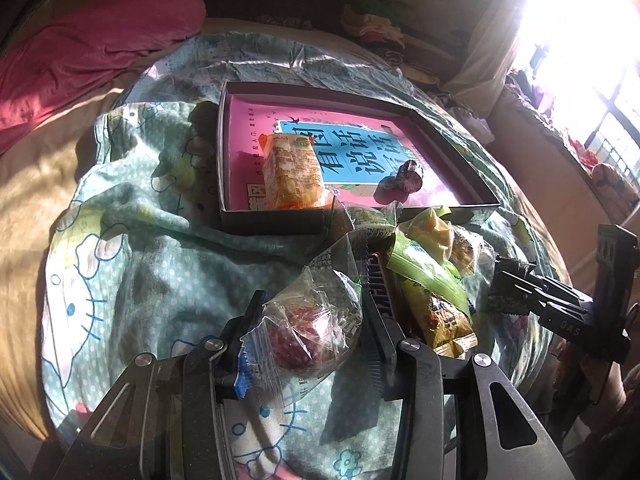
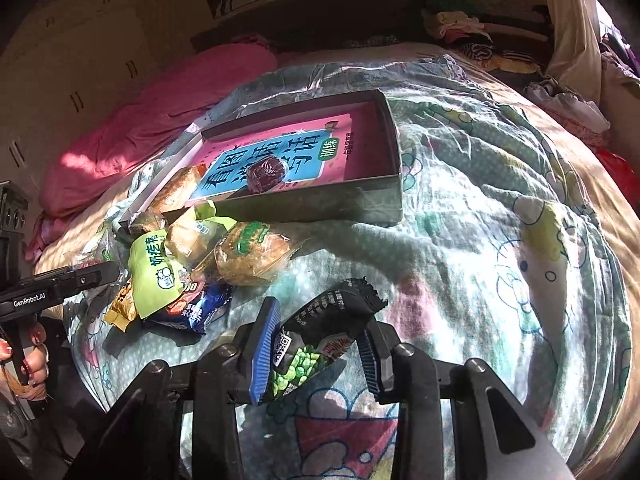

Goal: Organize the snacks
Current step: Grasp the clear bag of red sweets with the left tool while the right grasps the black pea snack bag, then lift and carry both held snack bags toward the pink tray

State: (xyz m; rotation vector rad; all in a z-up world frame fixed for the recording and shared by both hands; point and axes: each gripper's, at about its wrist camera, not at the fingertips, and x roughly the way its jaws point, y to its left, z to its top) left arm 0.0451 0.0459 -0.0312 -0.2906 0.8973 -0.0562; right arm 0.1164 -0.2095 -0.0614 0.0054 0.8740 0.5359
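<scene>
Crinkly clear plastic wraps the dark red cake (image 1: 308, 332) that our left tongs (image 1: 316, 320) hold low in the middle of the left wrist view, the jaws partly closed with their pads pressing the wrapper on both sides. We judge it light, soft and easy to crush, with a slick film that can slide, so we would grip the body of the cake gently, not the loose crimped ends. Our right tongs (image 2: 320, 344) are closed narrowly on a black packet of green peas (image 2: 320, 340) low in the middle of the right wrist view, held around its middle; it looks light and flat, its contents probably loose and shifting, so the middle is the steadiest hold. The box (image 1: 276, 220) sits on the bedspread (image 1: 160, 264) above centre in the left view, already holding an orange packet (image 1: 294, 176) and a dark round sweet (image 1: 404, 180) on a pink book. The remaining snacks (image 2: 192, 264) lie heaped on the bedspread just in front of the box's near wall, left of centre in the right view; they are all soft wrapped pieces that will rustle and slip.
</scene>
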